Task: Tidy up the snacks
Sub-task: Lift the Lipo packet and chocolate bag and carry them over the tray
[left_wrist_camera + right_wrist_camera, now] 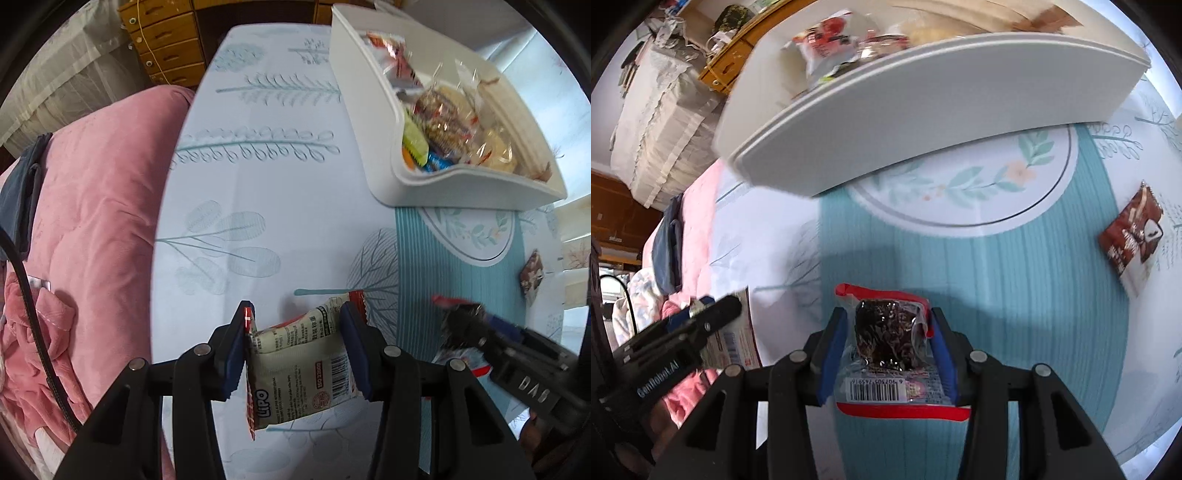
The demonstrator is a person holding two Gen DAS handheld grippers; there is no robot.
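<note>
While blur smears the right claw (461, 321) in the left view, we cannot read much of what it carries there; the bin's (923, 110) contents are hazy and partly behind its wall in the right view. Our left claw (295, 354) is clamped on a cream biscuit packet (299, 362), red-edged, barcode side up, above the leaf-patterned tablecloth (258, 184). Our right claw pinches a clear red-trimmed packet (886, 354) with something dark inside. A brown packet (1130, 240) lies flat on the cloth, well apart. The white bin, near the far right of the table, holds mixed snacks (450, 122).
</note>
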